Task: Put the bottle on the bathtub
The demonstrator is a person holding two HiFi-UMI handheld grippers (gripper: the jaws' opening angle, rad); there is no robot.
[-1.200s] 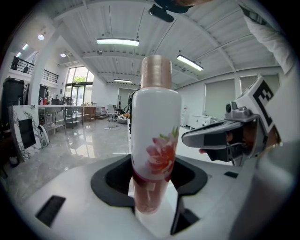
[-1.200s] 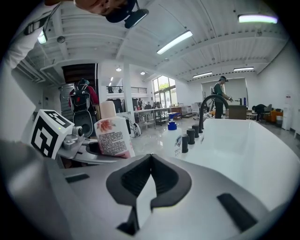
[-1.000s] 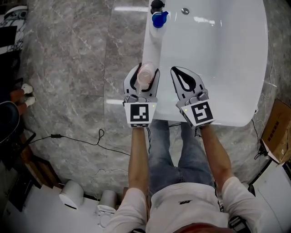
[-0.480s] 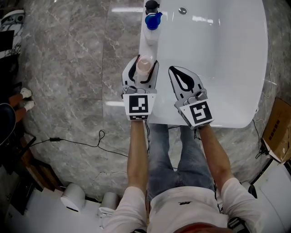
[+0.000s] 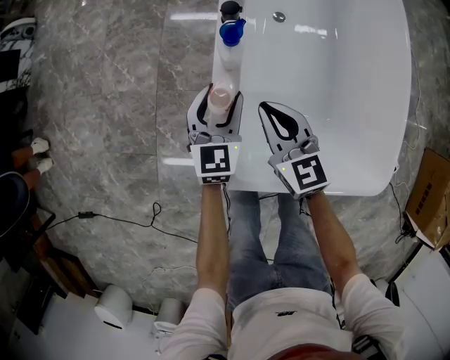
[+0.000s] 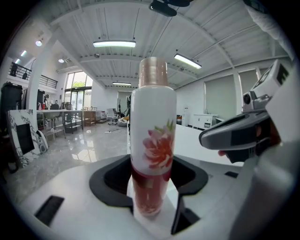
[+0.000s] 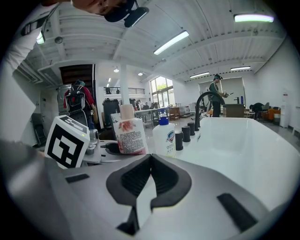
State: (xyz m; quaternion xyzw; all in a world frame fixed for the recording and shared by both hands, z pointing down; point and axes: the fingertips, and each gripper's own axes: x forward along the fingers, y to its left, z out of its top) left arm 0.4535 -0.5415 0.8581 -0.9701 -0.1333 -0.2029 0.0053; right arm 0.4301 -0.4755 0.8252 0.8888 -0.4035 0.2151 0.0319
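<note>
Left gripper (image 5: 214,107): jaws clenched on the bottle (image 5: 220,98), pads pressing its lower body from both sides. The bottle stands upright, a white body with a red flower print, a dark red band low down and a pinkish cap on top.

Position: the bottle is over the left rim of the bathtub (image 5: 351,91), toward the tub's near end. Cannot tell whether its base touches the rim. The left gripper's marker cube (image 5: 216,160) sits at the near edge of the tub.

Right gripper (image 5: 275,116): jaws pressed together with nothing between them. It is over the near part of the white basin, just right of the left gripper and apart from it.

Farther along the same rim stands a blue-capped bottle (image 5: 230,39), white-bodied and upright, near the held bottle and not touching it. Beyond it, at the far end of the rim, are black tap fittings (image 5: 230,9). The drain (image 5: 280,17) shows at the far end of the basin.

Surroundings: grey marble floor (image 5: 105,105) left of the tub, with a black cable (image 5: 126,214) lying across it. A cardboard box (image 5: 429,200) is at the right edge, well apart from the tub.
</note>
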